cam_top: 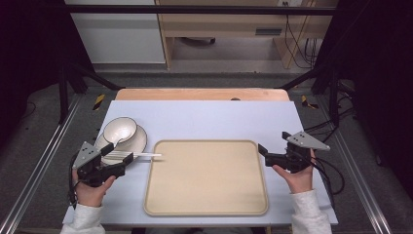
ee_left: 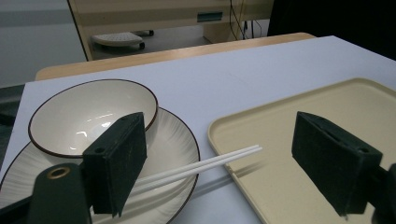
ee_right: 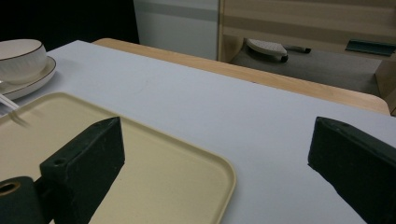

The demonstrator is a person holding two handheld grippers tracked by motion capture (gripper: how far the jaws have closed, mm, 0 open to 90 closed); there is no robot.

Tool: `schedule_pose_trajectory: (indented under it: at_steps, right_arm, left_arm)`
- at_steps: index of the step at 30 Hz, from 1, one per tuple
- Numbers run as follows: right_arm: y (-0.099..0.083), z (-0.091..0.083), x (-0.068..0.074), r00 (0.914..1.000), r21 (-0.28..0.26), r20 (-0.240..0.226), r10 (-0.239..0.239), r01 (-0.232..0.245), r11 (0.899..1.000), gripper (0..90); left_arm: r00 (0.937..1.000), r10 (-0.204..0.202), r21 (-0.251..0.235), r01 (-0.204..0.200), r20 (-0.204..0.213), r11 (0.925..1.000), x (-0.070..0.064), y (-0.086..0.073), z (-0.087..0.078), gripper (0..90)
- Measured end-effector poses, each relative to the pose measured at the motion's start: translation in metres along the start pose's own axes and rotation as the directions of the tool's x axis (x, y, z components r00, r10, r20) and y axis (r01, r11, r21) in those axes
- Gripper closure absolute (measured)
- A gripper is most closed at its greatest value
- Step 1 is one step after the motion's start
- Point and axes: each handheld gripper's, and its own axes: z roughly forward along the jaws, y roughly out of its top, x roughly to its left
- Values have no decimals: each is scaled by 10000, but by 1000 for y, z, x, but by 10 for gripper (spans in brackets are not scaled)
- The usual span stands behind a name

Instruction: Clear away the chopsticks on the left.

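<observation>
Left gripper (cam_top: 127, 162) and right gripper (cam_top: 263, 150) both hover, fingers spread apart.

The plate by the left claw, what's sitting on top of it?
On the plate sit a bowl and white chopsticks whose tips overhang the tray. The plate's surface under the bowl is covered.

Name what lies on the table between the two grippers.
In the high view, the tray lies between the left gripper and the right gripper. Its surface is bare except for the chopsticks' tips, which reach over its left rim.
</observation>
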Motion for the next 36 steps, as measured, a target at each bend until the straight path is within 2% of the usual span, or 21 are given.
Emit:
schedule_pose_trajectory:
  at_steps: [10,14,21,26,28,29,36]
  right_arm:
    - [-1,0,2,10000,90,8,55,-55,9999,41]
    - [-1,2,4,10000,166,0,22,-22,9999,41]
    - [-1,3,6,10000,286,-49,-54,55,9996,40]
    - [-1,3,7,9999,282,-96,-35,38,9996,40]
    - [-1,4,8,9999,320,-99,-20,23,9995,40]
    - [-1,4,8,9999,320,-99,-20,23,9995,40]
    - [-2,7,9,9999,390,-142,-56,62,9992,41]
  left_arm:
    - [9998,61,183,-64,167,9998,8,-3,-4,184]
    - [9994,169,476,-183,297,9987,15,-6,-4,189]
    - [9990,348,973,-375,290,9946,24,-11,-5,189]
    - [9983,479,1353,-519,331,9894,31,-16,-7,188]
    - [9980,592,1654,-618,207,9843,36,-19,-5,193]
    - [9980,592,1654,-618,207,9843,36,-19,-5,194]
    - [9956,932,2129,-896,-65,9730,48,-23,8,224]
